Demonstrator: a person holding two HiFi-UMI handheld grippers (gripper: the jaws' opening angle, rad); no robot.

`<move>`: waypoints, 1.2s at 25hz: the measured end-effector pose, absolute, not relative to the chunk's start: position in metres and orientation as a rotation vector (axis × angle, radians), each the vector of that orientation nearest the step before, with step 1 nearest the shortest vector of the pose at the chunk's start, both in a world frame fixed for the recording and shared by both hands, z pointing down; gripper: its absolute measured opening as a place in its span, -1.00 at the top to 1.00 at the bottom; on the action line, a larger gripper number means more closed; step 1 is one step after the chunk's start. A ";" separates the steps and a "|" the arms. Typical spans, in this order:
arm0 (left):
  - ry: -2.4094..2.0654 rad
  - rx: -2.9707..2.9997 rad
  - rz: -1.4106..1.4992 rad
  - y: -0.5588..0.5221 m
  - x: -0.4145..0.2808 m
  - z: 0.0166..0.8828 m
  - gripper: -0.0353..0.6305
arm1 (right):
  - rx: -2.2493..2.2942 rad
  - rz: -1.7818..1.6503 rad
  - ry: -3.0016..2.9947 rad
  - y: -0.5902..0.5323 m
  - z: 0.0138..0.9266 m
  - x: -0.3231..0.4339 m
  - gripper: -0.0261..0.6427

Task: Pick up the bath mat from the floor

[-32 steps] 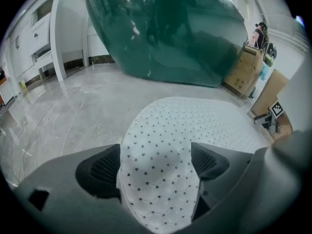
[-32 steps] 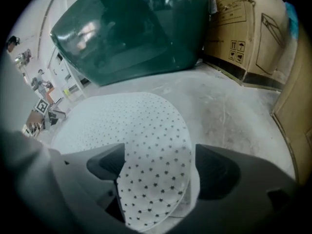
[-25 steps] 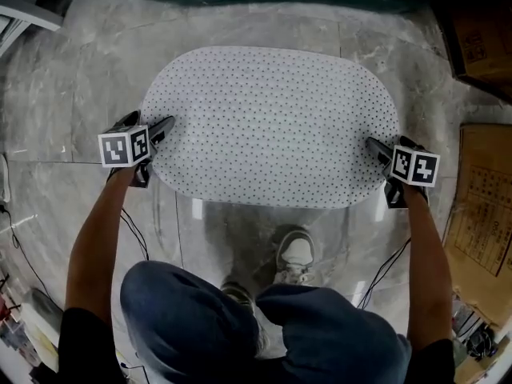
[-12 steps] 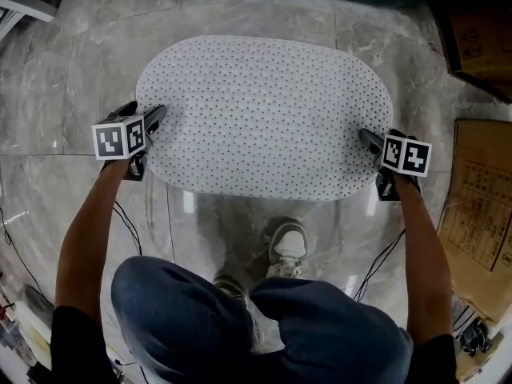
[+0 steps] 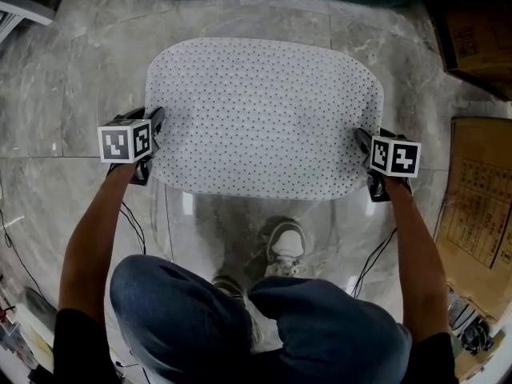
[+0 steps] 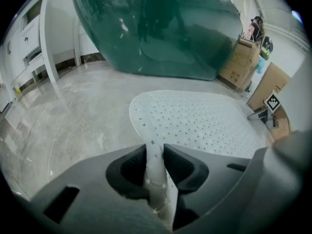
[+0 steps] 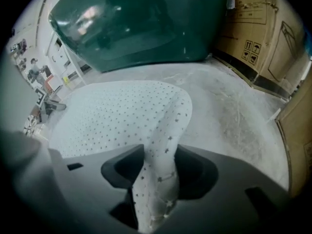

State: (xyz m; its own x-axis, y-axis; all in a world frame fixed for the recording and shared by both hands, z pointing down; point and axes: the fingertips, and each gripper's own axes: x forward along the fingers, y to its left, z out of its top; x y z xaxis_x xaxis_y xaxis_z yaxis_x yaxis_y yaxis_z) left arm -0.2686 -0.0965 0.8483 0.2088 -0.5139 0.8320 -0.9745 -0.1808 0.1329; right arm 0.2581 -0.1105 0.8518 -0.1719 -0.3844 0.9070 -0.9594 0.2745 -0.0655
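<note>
We see the bath mat (image 5: 264,110), white and dotted with small holes, spread on the grey marble floor (image 5: 72,78). At the mat's left end our left gripper (image 5: 153,128) is closing its jaws on a pinched-up fold of the mat's edge, and the pads already press on it. At the mat's right end our right gripper (image 5: 362,139) is closing the same way on a thicker raised fold. The dark green tub (image 6: 161,28) stands just beyond the mat's far edge, a shoe (image 5: 296,250) near its front edge, and cardboard boxes (image 5: 480,206) to its right.
</note>
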 end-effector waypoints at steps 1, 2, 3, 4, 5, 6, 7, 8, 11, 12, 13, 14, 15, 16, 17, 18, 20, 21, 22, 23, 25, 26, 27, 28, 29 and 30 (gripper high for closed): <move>-1.384 1.803 0.862 -0.096 -0.266 0.848 0.64 | 1.236 0.872 -1.717 -0.110 0.852 0.256 0.35; -1.380 1.803 0.866 -0.096 -0.264 0.848 0.68 | 1.239 0.877 -1.715 -0.110 0.852 0.255 0.39; -1.378 1.797 0.860 -0.095 -0.262 0.849 0.72 | 1.243 0.887 -1.711 -0.109 0.852 0.254 0.42; -1.377 1.785 0.843 -0.095 -0.262 0.849 0.75 | 1.246 0.899 -1.707 -0.109 0.852 0.253 0.44; -1.377 1.769 0.817 -0.094 -0.262 0.849 0.76 | 1.248 0.912 -1.704 -0.108 0.852 0.253 0.46; -1.375 1.750 0.783 -0.094 -0.262 0.849 0.76 | 1.244 0.923 -1.703 -0.109 0.852 0.252 0.48; -1.374 1.733 0.748 -0.095 -0.263 0.850 0.77 | 1.235 0.934 -1.707 -0.109 0.852 0.250 0.52; -1.371 1.720 0.720 -0.095 -0.263 0.850 0.78 | 1.221 0.946 -1.714 -0.110 0.851 0.248 0.58; -1.362 1.710 0.694 -0.095 -0.263 0.850 0.80 | 1.204 0.970 -1.730 -0.109 0.852 0.240 0.79; -1.357 1.712 0.700 -0.095 -0.262 0.850 0.80 | 1.211 0.971 -1.732 -0.108 0.852 0.240 0.79; -1.353 1.716 0.706 -0.095 -0.262 0.850 0.80 | 1.219 0.972 -1.734 -0.108 0.851 0.241 0.80; -1.349 1.719 0.710 -0.094 -0.261 0.849 0.81 | 1.223 0.974 -1.735 -0.108 0.851 0.241 0.81; -1.348 1.723 0.710 -0.094 -0.262 0.848 0.81 | 1.224 0.975 -1.737 -0.107 0.850 0.241 0.82; -1.348 1.726 0.707 -0.093 -0.262 0.846 0.81 | 1.223 0.975 -1.739 -0.107 0.849 0.240 0.82; -1.350 1.730 0.701 -0.093 -0.262 0.843 0.81 | 1.223 0.976 -1.743 -0.107 0.846 0.239 0.83; -1.353 1.736 0.694 -0.093 -0.261 0.840 0.81 | 1.227 0.979 -1.749 -0.106 0.843 0.239 0.84; -1.362 1.747 0.679 -0.094 -0.258 0.830 0.81 | 1.243 0.990 -1.769 -0.108 0.832 0.237 0.84; -1.366 1.750 0.670 -0.095 -0.257 0.822 0.81 | 1.250 0.997 -1.780 -0.109 0.825 0.236 0.85; -1.369 1.752 0.660 -0.094 -0.255 0.814 0.81 | 1.253 1.003 -1.791 -0.109 0.818 0.233 0.85; -1.369 1.754 0.649 -0.094 -0.253 0.805 0.81 | 1.252 1.006 -1.799 -0.109 0.810 0.231 0.85; -1.364 1.757 0.628 -0.092 -0.246 0.787 0.81 | 1.250 1.008 -1.808 -0.107 0.793 0.227 0.85; -1.360 1.759 0.620 -0.091 -0.242 0.777 0.81 | 1.249 1.008 -1.812 -0.106 0.784 0.225 0.85; -1.357 1.763 0.616 -0.090 -0.238 0.768 0.81 | 1.251 1.008 -1.817 -0.106 0.775 0.222 0.85; -1.356 1.768 0.614 -0.089 -0.235 0.757 0.81 | 1.254 1.008 -1.822 -0.106 0.764 0.219 0.85; -1.354 1.775 0.615 -0.089 -0.232 0.746 0.81 | 1.258 1.008 -1.828 -0.108 0.754 0.216 0.85; -1.353 1.783 0.618 -0.089 -0.228 0.735 0.81 | 1.262 1.009 -1.833 -0.110 0.743 0.213 0.85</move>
